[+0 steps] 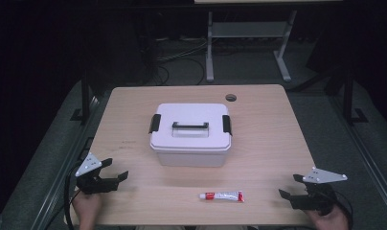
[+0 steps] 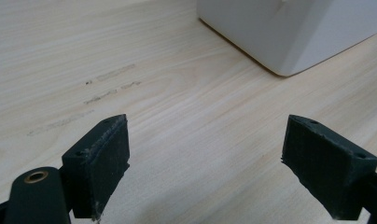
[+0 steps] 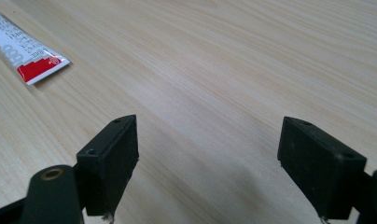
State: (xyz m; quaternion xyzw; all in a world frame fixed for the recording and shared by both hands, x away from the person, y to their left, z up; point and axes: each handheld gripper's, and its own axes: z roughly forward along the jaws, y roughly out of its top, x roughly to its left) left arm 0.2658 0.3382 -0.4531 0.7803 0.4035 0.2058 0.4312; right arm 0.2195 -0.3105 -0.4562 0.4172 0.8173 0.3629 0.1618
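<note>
Both grippers rest at the near table edge with jaws spread wide and nothing between them: left gripper (image 1: 109, 173) at the near-left corner, right gripper (image 1: 291, 188) at the near-right. A red-and-white tube (image 1: 222, 196) lies flat on the wooden table (image 1: 273, 139) between them, nearer the right gripper and apart from it. Behind the tube stands a white lidded storage box (image 1: 190, 134).

There is one worktop (image 1: 278, 143). On it sits one white box (image 1: 190, 143) with one lid (image 1: 190, 125), one black handle (image 1: 190, 126) and two black clips (image 1: 154, 123). One small tube (image 1: 222, 196) lies in front. There are two claws: the left claw (image 1: 110, 173) and the right claw (image 1: 291, 187).
</note>
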